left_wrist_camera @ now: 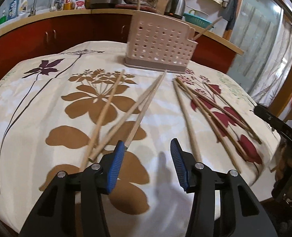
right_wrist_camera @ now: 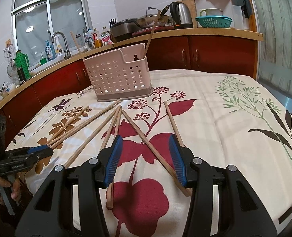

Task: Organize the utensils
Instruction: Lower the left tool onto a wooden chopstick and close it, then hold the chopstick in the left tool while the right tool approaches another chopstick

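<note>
1. One pink perforated utensil holder (right_wrist_camera: 118, 75) stands at the far side of the table, on a floral tablecloth (right_wrist_camera: 235, 118). Two chopsticks stand in it: one leaning left (right_wrist_camera: 76, 44), one leaning right (right_wrist_camera: 153, 32).
2. Loose chopsticks lie on the cloth in front of the holder. I count about nine: a left bunch of roughly three or four (left_wrist_camera: 114, 116) and a right scatter of about five (left_wrist_camera: 215, 110). Blur makes the exact count uncertain.
3. One kettle (right_wrist_camera: 182, 15) and one teal colander (right_wrist_camera: 214, 21) sit on the counter behind.
4. The left gripper (left_wrist_camera: 148, 146) is about half open with only cloth between its blue pads; no pad presses on anything. A chopstick end (left_wrist_camera: 140, 118) lies just at its left finger; I cannot tell if they touch.
5. The right gripper (right_wrist_camera: 146, 140) is likewise about half open and grips nothing. One chopstick (right_wrist_camera: 146, 138) crosses the gap on the cloth beneath it.
6. Both point downward over the near edge. A hand (right_wrist_camera: 1, 183) holds the left one's handle at the near left.
</note>
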